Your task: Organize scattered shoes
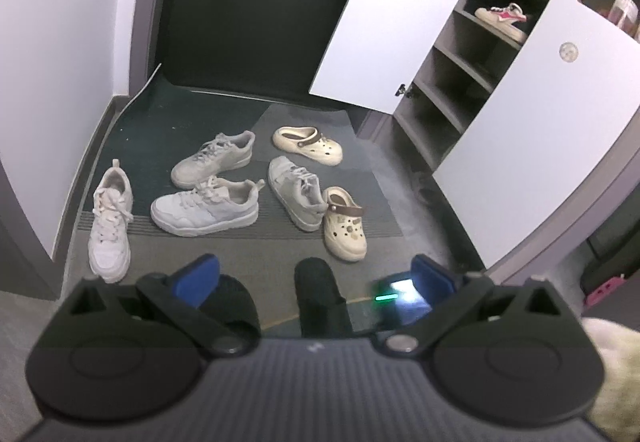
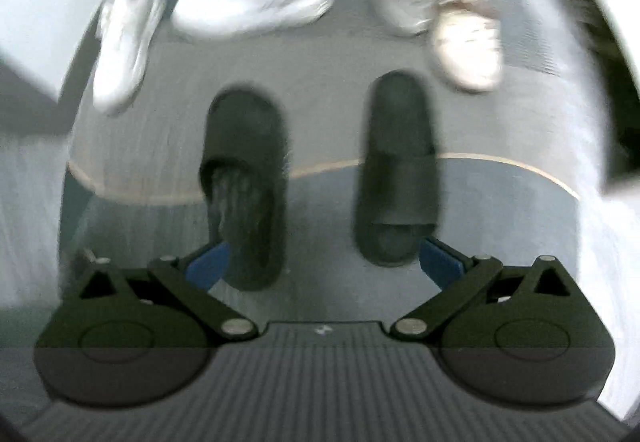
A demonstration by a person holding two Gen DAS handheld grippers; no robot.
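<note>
Shoes all over the floor mat, so here's how I'd play it. From the left wrist view: left gripper (image 1: 316,276) has its jaws spread wide, holding nothing, hovering short of the pile. Well ahead of the jaws sit four white sneakers, nearest being the chunky white sneaker (image 1: 206,211) and the long laced sneaker (image 1: 110,220) off to the left. Ahead and slightly right is a cream clog (image 1: 345,229), touching a grey-white sneaker (image 1: 296,192), with a second clog (image 1: 308,144) further out. The shoe cabinet (image 1: 448,90) stands open far right, one pink-trimmed shoe (image 1: 502,20) already shelved.

Right wrist view is blurry: right gripper (image 2: 322,262) is also wide open and empty, with two dark slippers (image 2: 246,186) just in front of the jaws.

I'd probably grab one shoe by the heel collar, and pair mates on one shelf.
</note>
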